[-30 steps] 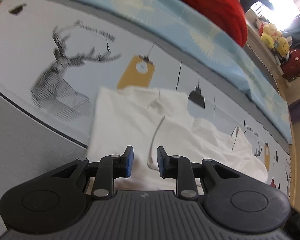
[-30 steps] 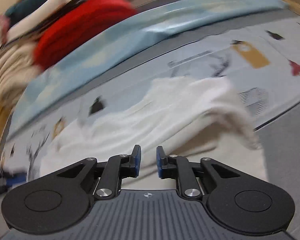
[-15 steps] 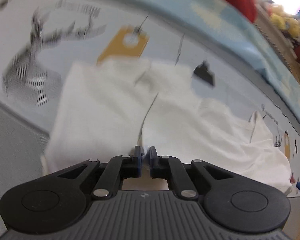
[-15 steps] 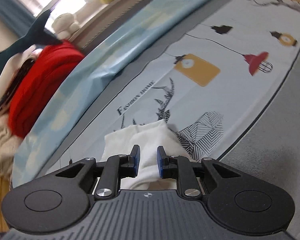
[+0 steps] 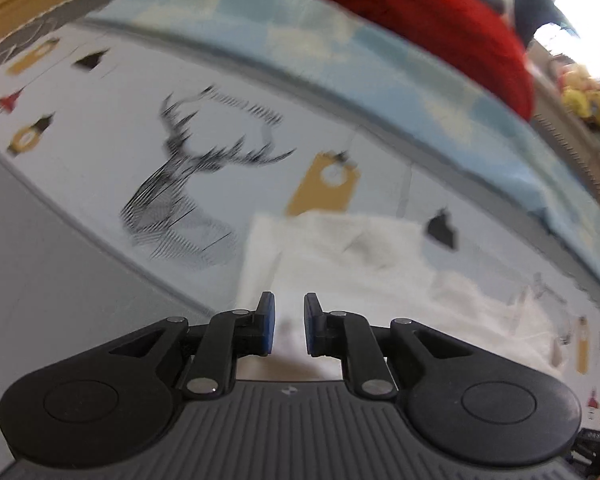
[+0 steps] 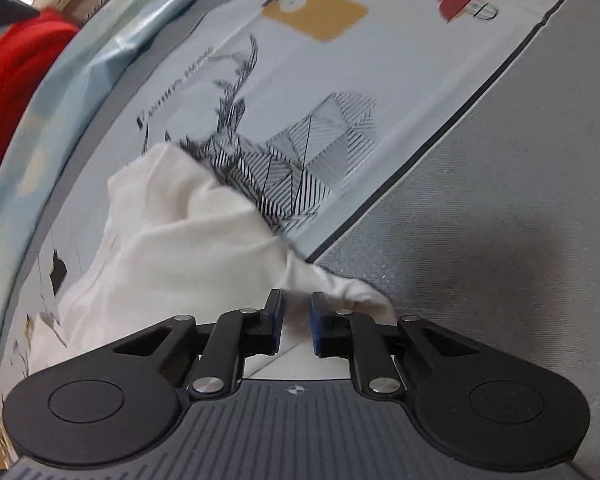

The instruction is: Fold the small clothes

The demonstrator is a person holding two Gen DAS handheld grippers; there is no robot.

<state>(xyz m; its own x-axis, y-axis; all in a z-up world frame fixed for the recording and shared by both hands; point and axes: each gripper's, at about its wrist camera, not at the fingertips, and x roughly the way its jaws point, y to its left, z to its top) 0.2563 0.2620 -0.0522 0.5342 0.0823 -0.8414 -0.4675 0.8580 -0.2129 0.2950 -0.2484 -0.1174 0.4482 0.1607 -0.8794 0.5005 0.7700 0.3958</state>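
Note:
A small white garment (image 5: 364, 264) lies crumpled on a printed mat (image 5: 100, 152) with a deer drawing. My left gripper (image 5: 287, 320) hovers over the garment's near edge, its blue pads apart and nothing between them. In the right wrist view the same white garment (image 6: 188, 232) is bunched up, one end draped over the mat's edge onto the grey surface (image 6: 500, 208). My right gripper (image 6: 296, 322) sits at that near end with its pads apart and white cloth showing in the gap; I cannot tell whether it grips the cloth.
A light blue cloth (image 5: 380, 68) runs along the mat's far side, with a red knitted pile (image 5: 432, 16) behind it and yellow plush toys (image 5: 588, 100) at the far right. The red pile also shows in the right wrist view (image 6: 16, 72).
My left gripper has opened from nearly shut and pulled back toward the garment's near left edge. My right gripper has moved closer over the bunched garment.

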